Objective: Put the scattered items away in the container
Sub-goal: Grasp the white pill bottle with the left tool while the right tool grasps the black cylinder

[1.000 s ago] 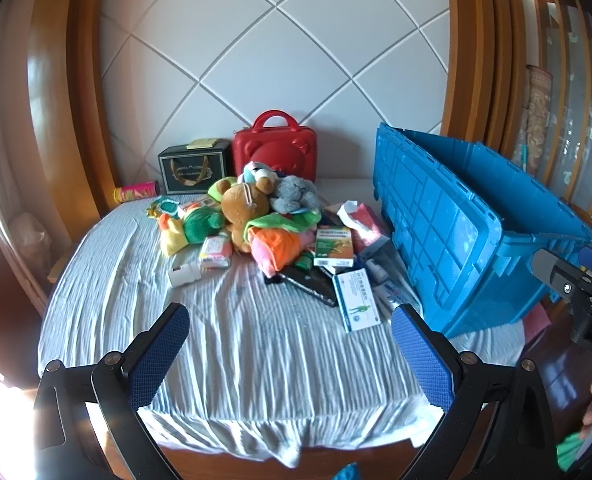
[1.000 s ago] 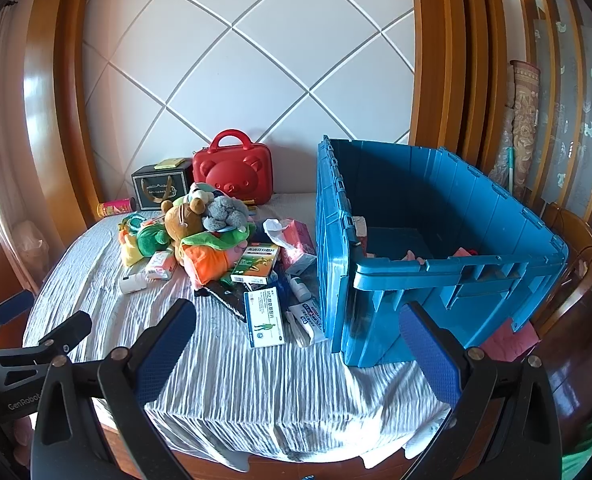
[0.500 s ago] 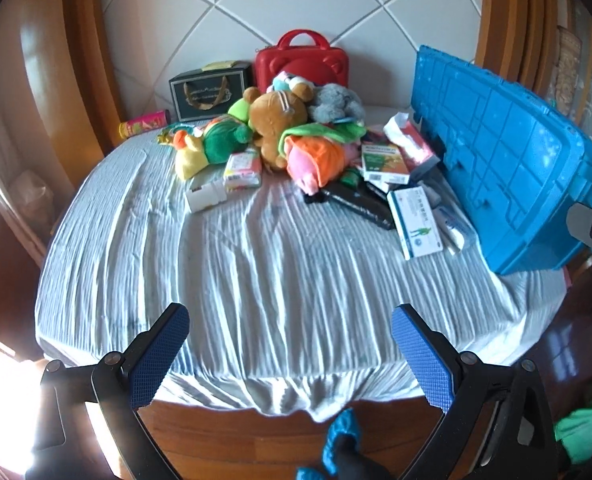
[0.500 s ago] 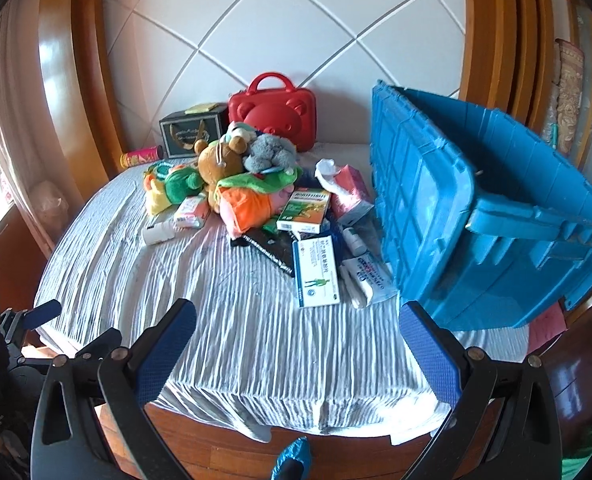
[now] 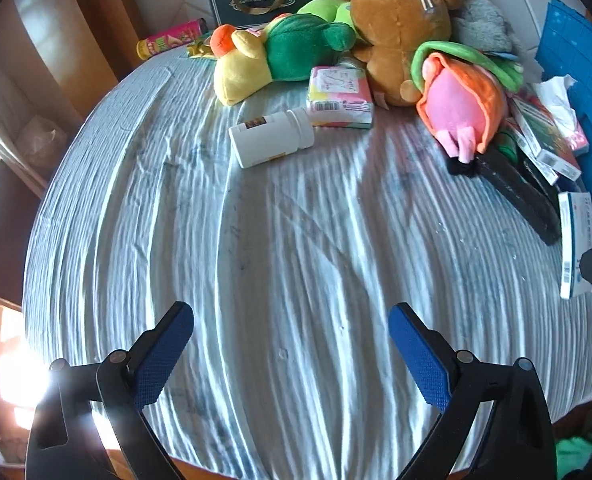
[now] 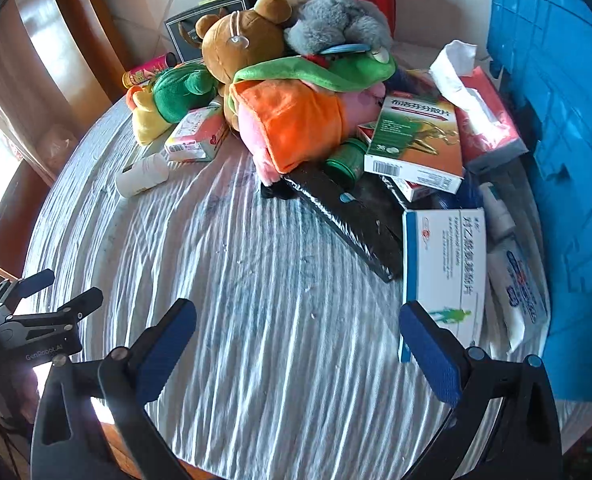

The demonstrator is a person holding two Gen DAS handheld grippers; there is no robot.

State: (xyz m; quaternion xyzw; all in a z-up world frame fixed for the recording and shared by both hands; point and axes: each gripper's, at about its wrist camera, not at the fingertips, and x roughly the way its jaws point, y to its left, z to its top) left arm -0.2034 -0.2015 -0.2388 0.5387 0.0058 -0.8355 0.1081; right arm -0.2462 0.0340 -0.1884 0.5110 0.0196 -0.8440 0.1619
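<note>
We see both wrist views looking down and forward over the striped tablecloth (image 5: 296, 240), low and close. The left view sits further left, nearest the white bottle (image 5: 272, 138); the right sits nearer the blue crate (image 6: 555, 120). Both share the brown bear (image 5: 399, 20) (image 6: 240, 44) pile.

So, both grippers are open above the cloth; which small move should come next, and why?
Probably ease the open left gripper forward to the white plastic bottle. It lies alone on its side on the striped cloth, with bare cloth between it and the jaws. The right gripper is also open and holds nothing.
</note>
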